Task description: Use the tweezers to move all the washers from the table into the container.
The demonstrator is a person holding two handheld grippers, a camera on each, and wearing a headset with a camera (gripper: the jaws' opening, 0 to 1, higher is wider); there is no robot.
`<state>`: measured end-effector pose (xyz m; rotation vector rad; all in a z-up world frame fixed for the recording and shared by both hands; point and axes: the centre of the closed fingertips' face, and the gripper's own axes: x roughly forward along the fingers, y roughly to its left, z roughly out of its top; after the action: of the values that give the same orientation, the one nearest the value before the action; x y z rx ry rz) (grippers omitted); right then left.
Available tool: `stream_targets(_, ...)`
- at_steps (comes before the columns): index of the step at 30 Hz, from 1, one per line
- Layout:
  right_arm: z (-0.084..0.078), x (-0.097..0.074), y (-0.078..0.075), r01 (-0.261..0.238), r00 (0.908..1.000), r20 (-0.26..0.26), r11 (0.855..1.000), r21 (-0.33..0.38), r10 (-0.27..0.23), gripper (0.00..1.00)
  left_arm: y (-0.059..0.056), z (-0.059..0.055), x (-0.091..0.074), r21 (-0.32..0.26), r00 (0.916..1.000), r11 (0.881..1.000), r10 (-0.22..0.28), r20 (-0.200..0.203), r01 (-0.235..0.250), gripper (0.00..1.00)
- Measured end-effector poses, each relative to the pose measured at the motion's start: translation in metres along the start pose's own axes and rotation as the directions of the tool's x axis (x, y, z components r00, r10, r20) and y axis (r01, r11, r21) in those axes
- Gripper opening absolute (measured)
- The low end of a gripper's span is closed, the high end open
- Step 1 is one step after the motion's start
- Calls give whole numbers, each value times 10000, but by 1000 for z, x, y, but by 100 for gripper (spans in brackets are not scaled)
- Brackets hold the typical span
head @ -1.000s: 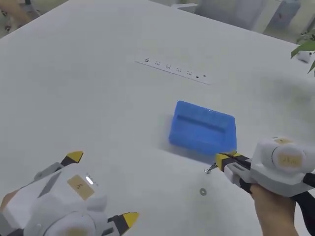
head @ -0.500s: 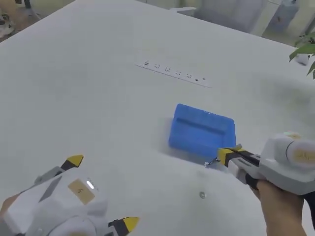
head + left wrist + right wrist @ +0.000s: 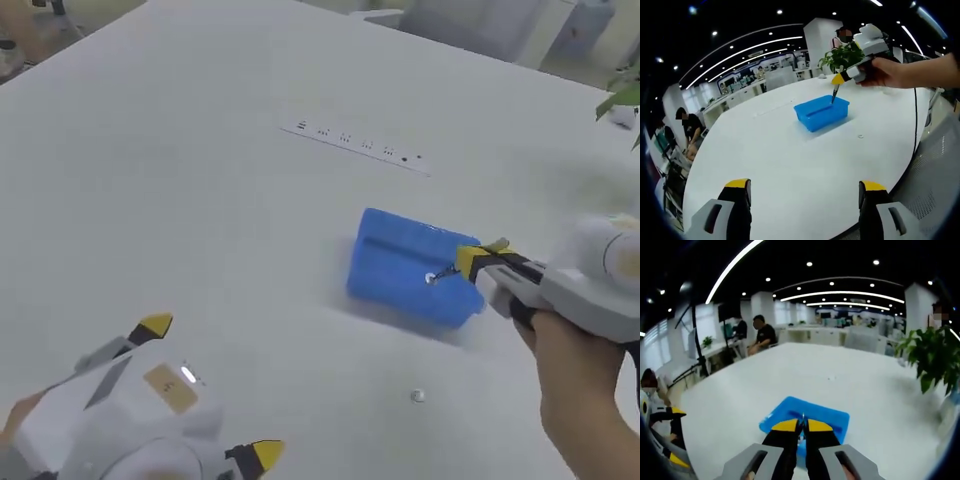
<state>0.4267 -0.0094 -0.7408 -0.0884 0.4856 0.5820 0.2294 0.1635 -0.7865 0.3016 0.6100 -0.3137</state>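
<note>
Pinching the tweezers (image 3: 445,272) tip-down over the container (image 3: 385,262), your right hand-held gripper (image 3: 470,262) has a washer (image 3: 418,396) lying nearer you; left hand-held gripper (image 3: 805,186) spread.

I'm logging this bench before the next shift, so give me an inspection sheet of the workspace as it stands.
Surface: white table, bare over most of its top.
Job's things: blue container, open-topped; tweezers pointing down over it, tip load too small to tell; one washer lying on the table, apart from the container on its near side.
Clutter: power strip set flat in the table, beyond the container.
Grippers: right gripper shut on the tweezers, above the container; left gripper open, holding nothing, apart from the job's things.
Cables: black cable hanging down past the table edge below the right gripper.
Surroundings: open office; plant by the table; person at a far desk.
</note>
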Motion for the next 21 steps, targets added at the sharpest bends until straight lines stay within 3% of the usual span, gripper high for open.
stream_targets(6,-22,24,-12,54,9975,-701,9998,-186,-67,1,0,-1,1,57,10000,10000,13,-85,-13,91)
stream_targets(8,-27,29,-9,29,9963,-862,9998,-189,-46,1,0,-2,1,46,9999,10000,22,-107,-21,90)
stream_targets(21,-44,40,-7,-271,9905,-1353,9994,-216,240,2,0,-2,1,50,9999,10000,14,-136,-13,91)
